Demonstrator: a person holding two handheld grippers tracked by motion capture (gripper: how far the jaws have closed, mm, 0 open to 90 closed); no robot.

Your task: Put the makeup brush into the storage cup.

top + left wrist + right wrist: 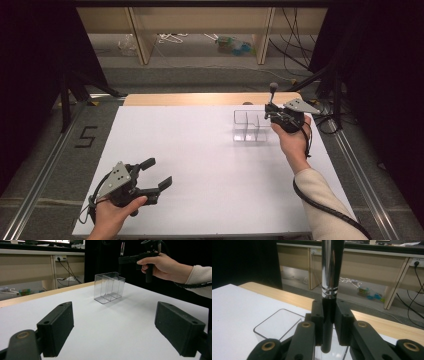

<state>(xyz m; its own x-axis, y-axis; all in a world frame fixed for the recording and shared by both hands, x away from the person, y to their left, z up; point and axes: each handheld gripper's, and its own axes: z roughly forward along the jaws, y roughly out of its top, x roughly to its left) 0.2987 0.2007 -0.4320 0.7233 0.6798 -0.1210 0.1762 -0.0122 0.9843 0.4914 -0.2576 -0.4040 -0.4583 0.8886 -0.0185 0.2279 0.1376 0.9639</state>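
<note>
My right gripper [272, 111] is shut on the black handle of a brush [273, 92] and holds it upright, its dark head on top. In the right gripper view the jaws [328, 312] clamp the handle just under the chrome sleeve of the brush [332, 270]. The handle's lower end hangs over a clear divided organiser [279, 325]. That organiser [248, 127] stands on the white table top at the far right, just left of the right hand. My left gripper [159, 172] rests low at the near left, open and empty. The left gripper view has its jaws [115, 315] wide apart, aimed at the organiser [109, 287].
The white sheet [200, 165] lies on a wooden table whose far edge [210, 98] shows. Behind it are pale shelf units [200, 30], loose cables and small items on the floor. Dark curtains hang on both sides. A coiled cable [330, 210] trails along the right sleeve.
</note>
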